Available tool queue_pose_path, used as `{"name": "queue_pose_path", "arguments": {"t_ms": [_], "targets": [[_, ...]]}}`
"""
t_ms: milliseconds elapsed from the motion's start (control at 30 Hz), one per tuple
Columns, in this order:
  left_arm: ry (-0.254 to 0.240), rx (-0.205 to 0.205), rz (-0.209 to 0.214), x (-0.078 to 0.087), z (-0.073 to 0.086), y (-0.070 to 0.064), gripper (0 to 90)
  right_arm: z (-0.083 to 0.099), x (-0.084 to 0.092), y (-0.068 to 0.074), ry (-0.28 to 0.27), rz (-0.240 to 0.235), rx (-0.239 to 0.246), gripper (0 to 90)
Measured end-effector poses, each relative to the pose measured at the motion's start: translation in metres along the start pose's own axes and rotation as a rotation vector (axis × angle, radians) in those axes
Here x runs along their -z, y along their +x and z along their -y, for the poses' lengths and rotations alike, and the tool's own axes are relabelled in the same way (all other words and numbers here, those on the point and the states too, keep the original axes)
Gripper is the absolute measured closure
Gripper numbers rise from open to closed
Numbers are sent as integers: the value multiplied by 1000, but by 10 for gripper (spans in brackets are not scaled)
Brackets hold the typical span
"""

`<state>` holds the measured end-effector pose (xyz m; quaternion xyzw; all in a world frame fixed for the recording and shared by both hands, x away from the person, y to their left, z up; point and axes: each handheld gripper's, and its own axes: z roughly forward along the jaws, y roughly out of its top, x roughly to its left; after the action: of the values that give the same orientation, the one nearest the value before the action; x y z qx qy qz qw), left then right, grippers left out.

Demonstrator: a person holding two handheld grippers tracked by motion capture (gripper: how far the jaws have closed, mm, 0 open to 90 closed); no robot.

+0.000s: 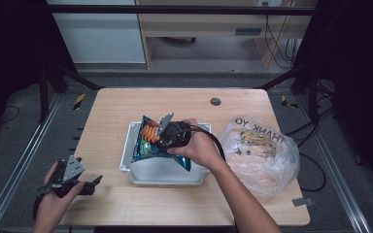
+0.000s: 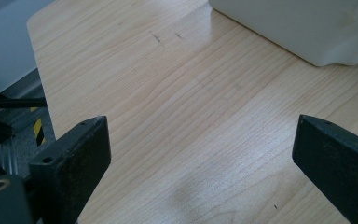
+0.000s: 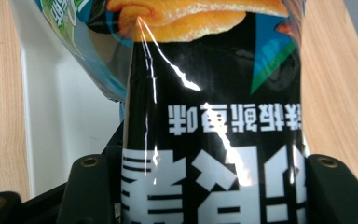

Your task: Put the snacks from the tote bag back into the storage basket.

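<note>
A shiny snack bag, blue and black with orange chips printed on it, hangs over the white bin in the middle of the table. My right gripper is shut on this bag. In the right gripper view the snack bag fills the space between both black jaws, its print upside down, with the bin below it. My left gripper rests near the table's front left corner, open. Bare wood lies between the pads of the left gripper.
A clear plastic carrier bag with goods inside lies right of the bin. A dark round grommet is set in the far part of the wooden table. The bin's white corner shows ahead of the left gripper.
</note>
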<state>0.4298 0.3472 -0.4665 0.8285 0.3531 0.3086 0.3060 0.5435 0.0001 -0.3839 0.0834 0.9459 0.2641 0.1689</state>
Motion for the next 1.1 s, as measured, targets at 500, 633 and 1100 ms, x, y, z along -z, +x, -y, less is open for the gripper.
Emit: {"name": "queue_pose_path", "arguments": {"t_ms": [500, 633, 1100], "targets": [[14, -7, -1, -1, 0, -1, 39, 2, -16, 1, 39, -30, 16, 423], [14, -7, -1, -1, 0, -1, 38, 4, -21, 0, 43, -28, 12, 423], [21, -17, -1, -1, 0, -1, 38, 4, -31, 2, 80, -57, 25, 421]]}}
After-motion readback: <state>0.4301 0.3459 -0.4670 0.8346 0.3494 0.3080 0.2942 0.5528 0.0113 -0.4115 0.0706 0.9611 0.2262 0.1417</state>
